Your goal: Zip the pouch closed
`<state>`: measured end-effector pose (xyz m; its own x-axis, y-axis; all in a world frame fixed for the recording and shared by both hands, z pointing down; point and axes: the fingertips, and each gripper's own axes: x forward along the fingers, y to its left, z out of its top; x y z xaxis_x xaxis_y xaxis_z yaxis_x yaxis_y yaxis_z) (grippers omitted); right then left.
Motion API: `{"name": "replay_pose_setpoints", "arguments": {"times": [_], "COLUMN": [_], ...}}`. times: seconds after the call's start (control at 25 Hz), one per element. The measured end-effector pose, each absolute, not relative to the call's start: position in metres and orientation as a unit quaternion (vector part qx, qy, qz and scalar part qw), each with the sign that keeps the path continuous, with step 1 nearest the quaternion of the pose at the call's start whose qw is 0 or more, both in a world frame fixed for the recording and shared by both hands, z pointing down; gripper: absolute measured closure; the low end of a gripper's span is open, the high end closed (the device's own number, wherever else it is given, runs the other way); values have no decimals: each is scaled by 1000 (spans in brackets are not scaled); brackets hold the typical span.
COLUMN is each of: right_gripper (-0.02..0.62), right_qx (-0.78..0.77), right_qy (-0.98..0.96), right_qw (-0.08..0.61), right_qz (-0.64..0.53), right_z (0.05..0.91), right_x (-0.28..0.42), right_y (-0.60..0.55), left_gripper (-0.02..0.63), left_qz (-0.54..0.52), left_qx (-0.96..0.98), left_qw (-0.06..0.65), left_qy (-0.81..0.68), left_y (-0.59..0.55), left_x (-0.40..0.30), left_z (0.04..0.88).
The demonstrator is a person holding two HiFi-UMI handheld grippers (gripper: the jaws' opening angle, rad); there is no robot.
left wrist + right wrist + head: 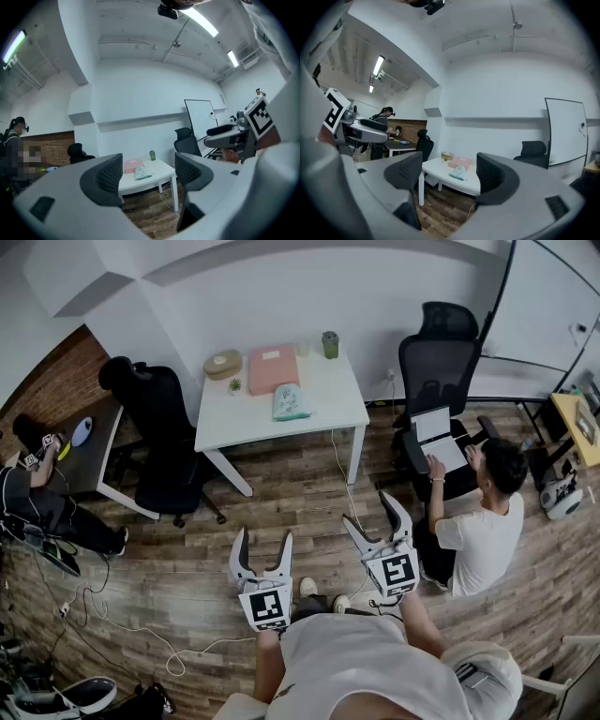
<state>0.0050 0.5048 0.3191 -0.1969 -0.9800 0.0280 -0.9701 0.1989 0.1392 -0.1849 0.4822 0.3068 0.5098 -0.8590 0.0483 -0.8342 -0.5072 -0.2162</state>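
A pale green patterned pouch (291, 402) lies on the white table (244, 413), far ahead of me across the wooden floor. It shows small between the jaws in the left gripper view (142, 174) and in the right gripper view (458, 175). My left gripper (262, 547) and right gripper (375, 510) are held level well short of the table. Both stand open with nothing between their fingers.
On the table are also a pink box (273, 367), a round tan container (223, 364), a green cup (330, 344) and a tiny plant (234, 384). Black office chairs (159, 442) (437, 362) flank the table. A person (478, 521) sits on the floor at the right with a laptop (438, 439); another person (37, 493) sits at the dark desk (89, 451) at the left. Cables (131, 629) trail over the floor.
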Motion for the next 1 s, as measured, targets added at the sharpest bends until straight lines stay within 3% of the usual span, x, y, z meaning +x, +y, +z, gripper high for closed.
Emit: {"name": "replay_pose_setpoints", "arguments": {"times": [0.44, 1.0], "right_gripper": [235, 232], "right_qx": [631, 626], "right_qy": [-773, -775], "right_qw": [50, 76], "right_qz": [-35, -37], "right_z": [328, 337], "right_x": [20, 26], "right_y": [501, 406], "left_gripper": [264, 262], "left_qz": [-70, -61], "left_qx": [-863, -858], "left_qw": [89, 79], "left_qy": [492, 504], "left_y": [472, 377], "left_x": [-165, -165], "left_z": [309, 317]}}
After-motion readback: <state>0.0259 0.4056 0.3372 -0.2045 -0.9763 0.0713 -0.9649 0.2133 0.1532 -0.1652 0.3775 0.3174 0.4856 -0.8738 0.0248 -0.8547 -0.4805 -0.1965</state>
